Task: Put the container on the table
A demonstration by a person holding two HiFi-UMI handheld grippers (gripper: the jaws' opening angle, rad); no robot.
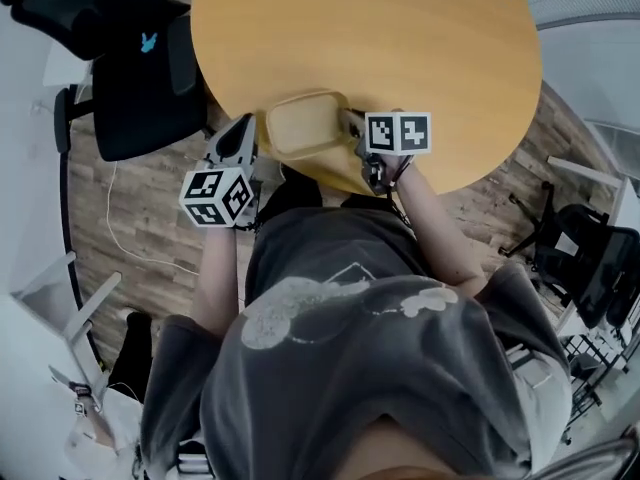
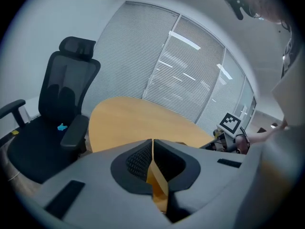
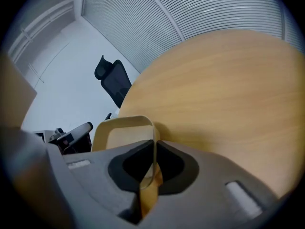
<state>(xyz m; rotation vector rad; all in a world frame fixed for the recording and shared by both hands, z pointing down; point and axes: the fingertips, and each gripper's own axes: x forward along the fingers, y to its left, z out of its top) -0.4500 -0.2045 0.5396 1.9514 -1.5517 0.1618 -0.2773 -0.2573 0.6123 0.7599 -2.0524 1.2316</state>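
A shallow tan container (image 1: 303, 124) hangs over the near edge of the round wooden table (image 1: 420, 38), held from both sides. My left gripper (image 1: 250, 140) is shut on its left wall, and my right gripper (image 1: 356, 128) is shut on its right wall. In the left gripper view the jaws (image 2: 152, 143) pinch a thin tan wall of the container (image 2: 157, 181). In the right gripper view the container (image 3: 123, 128) shows its open rim, with my right gripper (image 3: 153, 146) shut on the near wall. The table (image 3: 228, 89) spreads beyond it.
A black office chair (image 1: 140, 78) stands at the table's left, also in the left gripper view (image 2: 52, 123) and far off in the right gripper view (image 3: 114, 82). A white cable (image 1: 120, 230) lies on the wood floor. Another black chair (image 1: 590, 258) stands at right.
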